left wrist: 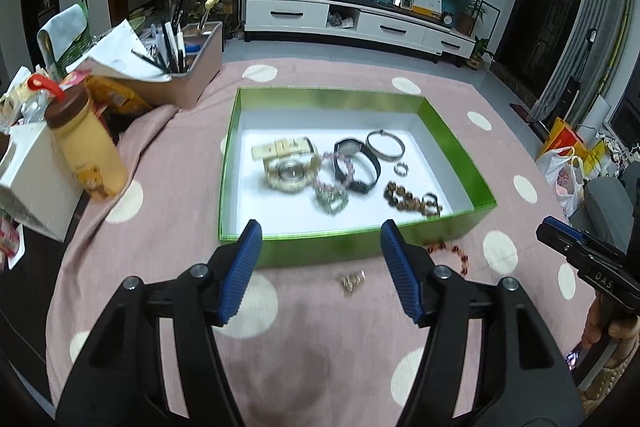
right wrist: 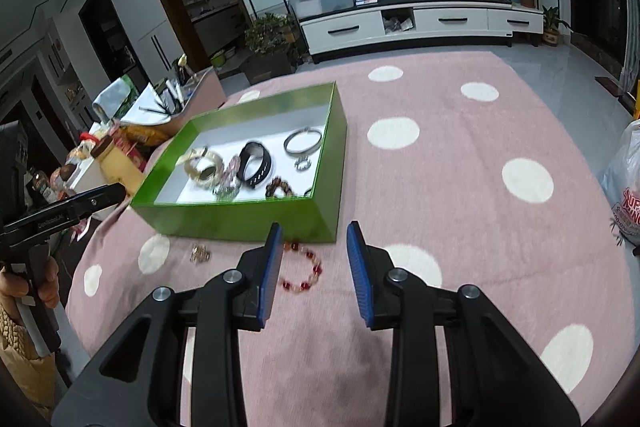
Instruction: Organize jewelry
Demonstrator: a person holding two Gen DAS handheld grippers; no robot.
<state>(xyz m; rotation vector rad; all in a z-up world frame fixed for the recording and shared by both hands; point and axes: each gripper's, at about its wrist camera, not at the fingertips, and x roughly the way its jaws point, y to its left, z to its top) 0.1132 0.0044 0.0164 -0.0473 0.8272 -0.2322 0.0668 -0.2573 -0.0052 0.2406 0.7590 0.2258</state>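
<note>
A green box [left wrist: 452,143] [right wrist: 240,217] with a white floor holds several watches and bracelets, among them a black watch [left wrist: 356,163] [right wrist: 254,163] and a brown bead bracelet [left wrist: 412,199]. Outside it, on the pink dotted cloth, lie a red bead bracelet [left wrist: 452,253] [right wrist: 306,269] and a small gold piece [left wrist: 352,281] [right wrist: 200,253]. My left gripper [left wrist: 320,239] is open and empty, above the box's near wall. My right gripper [right wrist: 314,241] is open and empty, just above the red bracelet.
At the left stand a yellow bottle with a brown lid [left wrist: 86,143], a white box [left wrist: 36,179] and a pen-filled organiser [left wrist: 176,67]. Plastic bags [right wrist: 624,187] lie at the right. A TV cabinet [left wrist: 352,19] stands beyond the table.
</note>
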